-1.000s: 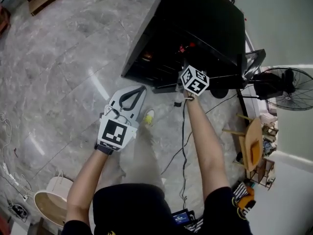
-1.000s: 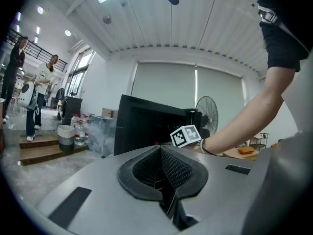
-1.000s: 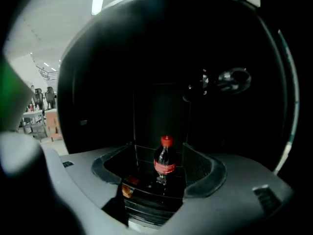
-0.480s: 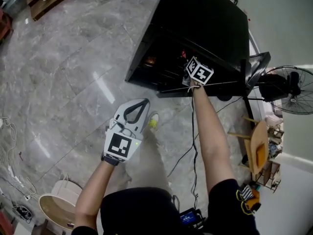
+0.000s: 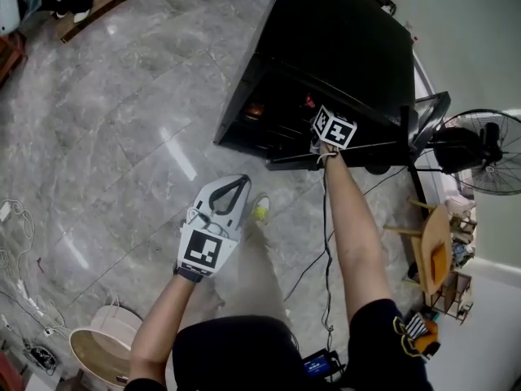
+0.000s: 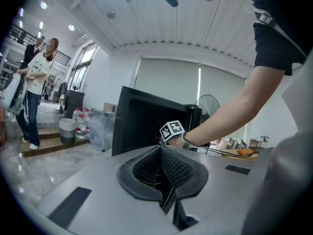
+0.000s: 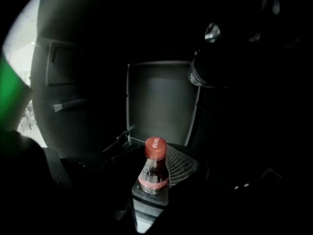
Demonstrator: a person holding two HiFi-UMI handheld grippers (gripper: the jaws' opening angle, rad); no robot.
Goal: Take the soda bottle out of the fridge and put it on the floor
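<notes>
Grey marble floor [image 5: 122, 137] all around, with the black fridge [image 5: 342, 47] at the far right, its door open toward the person, and a standing fan [image 5: 480, 149] off to its right. The right arm reaches straight into the dark fridge, so from the head view you only get the marker cube at the opening. The real story is in the right gripper view: the soda bottle [image 7: 154, 166], red cap, upright, sits right between the jaws of the right claw [image 7: 155, 182], deep inside the fridge. Those jaws have just been closing, and the mesh pad on the right looks snug against the bottle's shoulder, so I'd call that a grip, narrow and up high near the neck. That makes sense, since going in nearly level is about the only way past the shelves. The left claw [image 5: 232, 187] hangs out over the floor, near and to the left, pinched together with nothing in it. My guess is it's just parked out of the way, since one claw is plenty for a small bottle. The bottle hasn't left the fridge yet, so lifting it out and setting it down is all still to come.
</notes>
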